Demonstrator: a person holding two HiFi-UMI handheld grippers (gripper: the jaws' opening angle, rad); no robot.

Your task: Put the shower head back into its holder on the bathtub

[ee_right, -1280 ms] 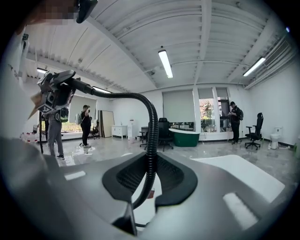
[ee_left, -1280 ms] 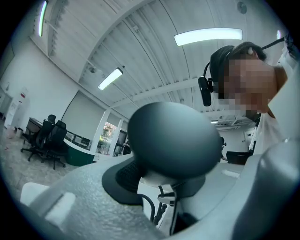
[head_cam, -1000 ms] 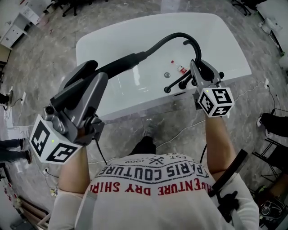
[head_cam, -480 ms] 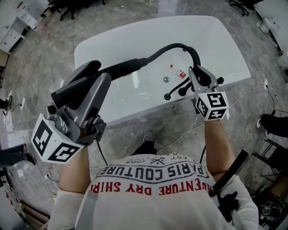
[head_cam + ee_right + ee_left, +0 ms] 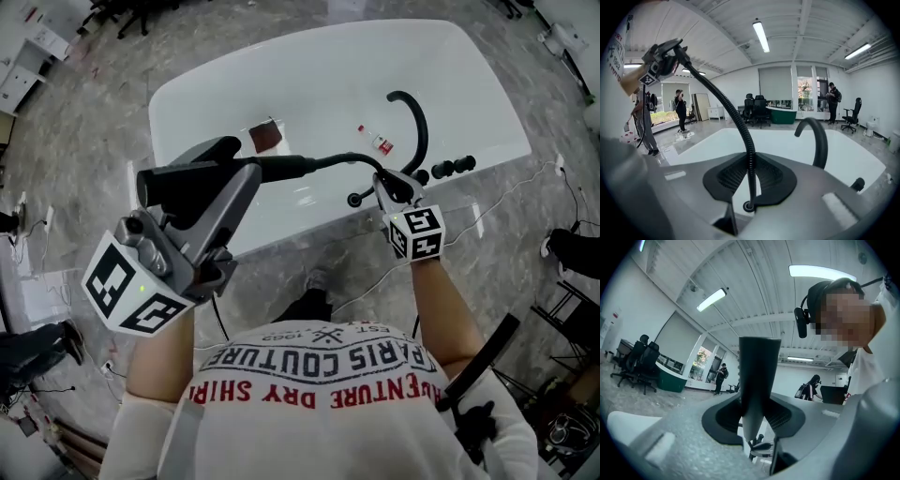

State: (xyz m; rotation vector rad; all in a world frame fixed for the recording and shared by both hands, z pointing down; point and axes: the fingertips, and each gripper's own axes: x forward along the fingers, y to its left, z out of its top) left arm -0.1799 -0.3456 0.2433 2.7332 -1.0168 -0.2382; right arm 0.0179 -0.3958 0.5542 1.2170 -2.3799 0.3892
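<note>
The black shower head (image 5: 183,183) is held level over the near left side of the white bathtub (image 5: 309,75), with my left gripper (image 5: 228,171) shut on its handle (image 5: 759,371). Its ribbed black hose (image 5: 323,162) runs right to my right gripper (image 5: 386,184), just above the tub's near rim. The hose (image 5: 727,108) passes between the right gripper's (image 5: 750,180) pads; those jaws have just been closing and now press on it. A curved black faucet (image 5: 415,122) rises behind it, also seen in the right gripper view (image 5: 818,140).
Black knobs (image 5: 450,169) sit on the tub rim right of my right gripper. A brown patch (image 5: 265,137) and a small red-and-white item (image 5: 379,143) lie inside the tub. Cables trail on the marble floor (image 5: 525,202). People and office chairs stand far off.
Both grippers have sunk. The right gripper dropped toward the tub's near rim with the hose, which now hangs clear of the faucet. The left gripper carried the shower head rightward and lower.
</note>
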